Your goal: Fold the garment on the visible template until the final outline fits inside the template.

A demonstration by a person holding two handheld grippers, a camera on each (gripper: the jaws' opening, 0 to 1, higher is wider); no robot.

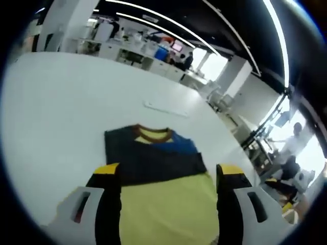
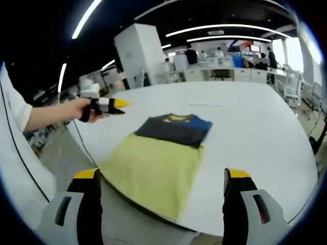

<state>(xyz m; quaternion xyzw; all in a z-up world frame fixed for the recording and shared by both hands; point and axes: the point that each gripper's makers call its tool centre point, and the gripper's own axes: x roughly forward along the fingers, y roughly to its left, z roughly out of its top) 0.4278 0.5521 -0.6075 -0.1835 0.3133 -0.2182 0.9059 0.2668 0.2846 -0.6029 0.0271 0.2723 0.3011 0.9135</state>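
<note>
Both my grippers hang wide open, holding nothing: left gripper [image 1: 166, 176], right gripper [image 2: 161, 178]. The yellow-and-dark-grey T-shirt with blue sleeve [image 2: 163, 148] lies flat on the round white table [image 2: 255, 127], hem overhanging the near edge. I'd pinch both hem corners evenly.

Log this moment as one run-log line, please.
left gripper: open, raised | right gripper: open | garment: sleeves folded in, lying on white table

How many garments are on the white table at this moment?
1. A single folded shirt lies on the white table, its yellow hem at the near edge and its dark, blue-patched collar end farther in. In the left gripper view it lies just beyond the claw.
</note>
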